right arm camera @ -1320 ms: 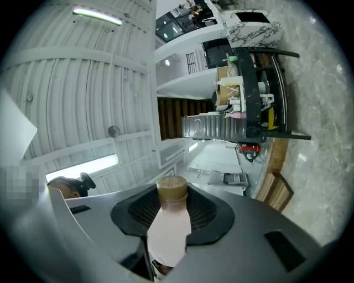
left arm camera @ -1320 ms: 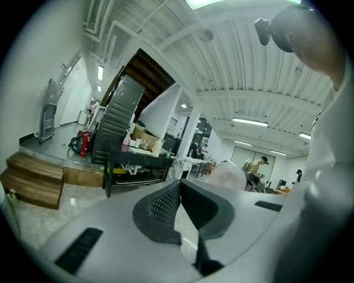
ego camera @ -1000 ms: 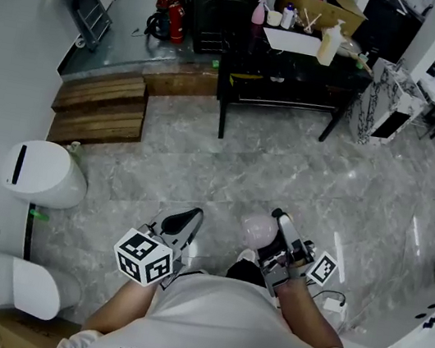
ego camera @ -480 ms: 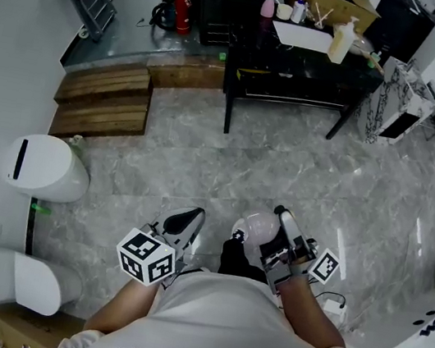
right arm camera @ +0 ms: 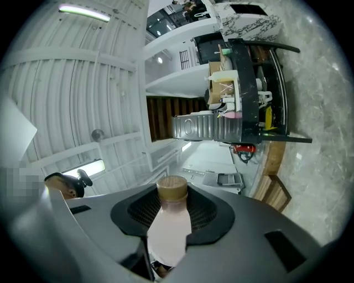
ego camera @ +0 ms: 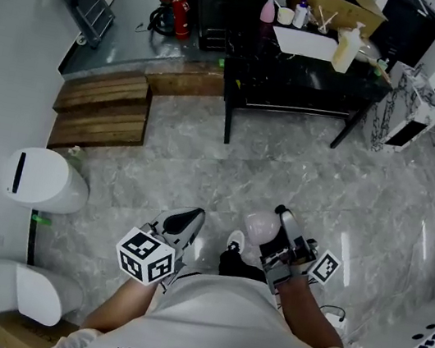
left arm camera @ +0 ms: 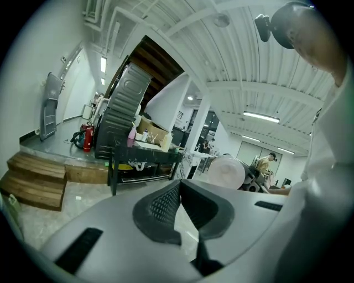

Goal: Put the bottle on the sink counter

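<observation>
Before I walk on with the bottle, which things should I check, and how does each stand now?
1. Grip on bottle by right gripper: ok, jaws shut on its body.
2. Its cap in place: ok.
3. Spare left gripper free: ok, jaws together, nothing between.
4. Path over floor to black table: ok, nothing in the way.
5. Location of sink counter: cannot tell; none is clearly shown.
</observation>
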`<state>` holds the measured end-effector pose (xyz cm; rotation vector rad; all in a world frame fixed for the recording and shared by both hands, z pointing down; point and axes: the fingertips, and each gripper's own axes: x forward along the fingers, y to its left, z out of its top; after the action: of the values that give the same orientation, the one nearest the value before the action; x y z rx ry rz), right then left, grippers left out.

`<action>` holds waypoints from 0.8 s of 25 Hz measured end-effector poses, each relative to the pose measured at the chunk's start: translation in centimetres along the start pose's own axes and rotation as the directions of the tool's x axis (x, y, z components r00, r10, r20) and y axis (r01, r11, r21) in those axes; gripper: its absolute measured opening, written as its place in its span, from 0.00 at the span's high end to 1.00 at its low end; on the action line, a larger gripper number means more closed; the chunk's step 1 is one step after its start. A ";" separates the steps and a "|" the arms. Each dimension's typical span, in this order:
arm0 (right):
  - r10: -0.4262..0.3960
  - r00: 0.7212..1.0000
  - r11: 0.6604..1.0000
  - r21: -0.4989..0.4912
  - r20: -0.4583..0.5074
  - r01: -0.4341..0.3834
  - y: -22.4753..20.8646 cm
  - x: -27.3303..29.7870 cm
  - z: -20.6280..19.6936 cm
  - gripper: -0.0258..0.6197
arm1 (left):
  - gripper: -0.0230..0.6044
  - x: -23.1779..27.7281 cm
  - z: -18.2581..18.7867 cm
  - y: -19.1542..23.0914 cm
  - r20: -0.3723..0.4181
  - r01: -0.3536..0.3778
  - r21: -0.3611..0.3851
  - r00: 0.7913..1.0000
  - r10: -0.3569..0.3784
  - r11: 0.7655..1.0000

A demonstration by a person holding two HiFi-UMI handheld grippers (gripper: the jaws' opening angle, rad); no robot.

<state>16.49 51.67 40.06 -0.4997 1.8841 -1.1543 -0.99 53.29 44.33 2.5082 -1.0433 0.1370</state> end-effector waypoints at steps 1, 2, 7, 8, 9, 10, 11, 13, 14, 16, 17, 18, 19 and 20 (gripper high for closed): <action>0.005 1.000 1.000 -0.001 0.001 -0.005 -0.4 0.7 0.9 0.71 | 0.94 1.0 0.7 0.4 0.001 0.000 0.005 1.000 0.000 1.000; 0.011 1.000 1.000 -0.001 0.001 -0.011 -0.8 1.7 2.1 0.71 | 0.94 2.1 1.6 0.9 0.003 0.000 0.010 1.000 0.000 1.000; 0.034 0.999 0.999 0.002 0.004 -0.034 -2.4 6.5 7.9 0.71 | 0.94 7.9 6.5 3.2 0.018 -0.005 0.027 1.000 0.004 1.000; 0.035 0.999 0.999 0.003 0.004 -0.035 -2.8 7.1 8.9 0.71 | 0.94 8.9 7.1 3.4 0.020 -0.006 0.029 1.000 0.006 1.000; 0.035 0.999 0.999 0.003 0.006 -0.035 -3.2 7.7 10.0 0.71 | 0.94 9.9 7.7 3.7 0.021 -0.008 0.032 1.000 0.007 0.999; 0.035 0.999 0.999 0.001 0.007 -0.035 -3.7 8.2 11.1 0.71 | 0.94 11.0 8.3 4.0 0.021 -0.009 0.036 1.000 0.008 0.999; 0.036 0.999 0.999 -0.003 0.009 -0.036 -4.2 8.7 12.3 0.71 | 0.94 12.1 8.9 4.3 0.021 -0.010 0.040 1.000 0.010 0.999; 0.041 0.999 0.999 -0.010 0.009 -0.041 -5.0 9.5 14.4 0.71 | 0.94 14.5 9.9 4.6 0.026 -0.011 0.048 1.000 0.010 0.999; 0.044 0.999 0.999 -0.011 0.007 -0.043 -5.5 9.8 15.3 0.71 | 0.94 15.7 10.3 4.8 0.029 -0.011 0.051 1.000 0.009 0.999; 0.050 0.999 0.999 -0.014 -0.002 -0.050 -6.2 10.6 17.0 0.71 | 0.94 17.8 11.1 5.0 0.037 -0.011 0.052 0.999 0.009 0.999; 0.052 0.999 0.999 -0.015 -0.006 -0.052 -6.5 11.0 17.7 0.71 | 0.94 18.7 11.5 5.2 0.039 -0.011 0.053 0.999 0.009 0.999; 0.053 0.999 0.998 -0.016 -0.009 -0.053 -6.8 11.3 18.3 0.71 | 0.94 19.4 11.8 5.3 0.041 -0.012 0.052 0.999 0.010 0.999; 0.053 0.999 0.998 -0.017 -0.011 -0.053 -7.2 11.6 19.0 0.71 | 0.94 20.0 12.0 5.5 0.042 -0.014 0.049 0.999 0.012 0.999; 0.052 0.999 0.999 -0.016 -0.012 -0.052 -7.5 11.8 19.5 0.71 | 0.94 20.5 12.0 5.7 0.040 -0.018 0.043 0.999 0.017 0.999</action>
<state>25.27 29.53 37.02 -0.4514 1.9068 -1.1105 8.88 31.27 40.37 2.5508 -1.0894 0.1169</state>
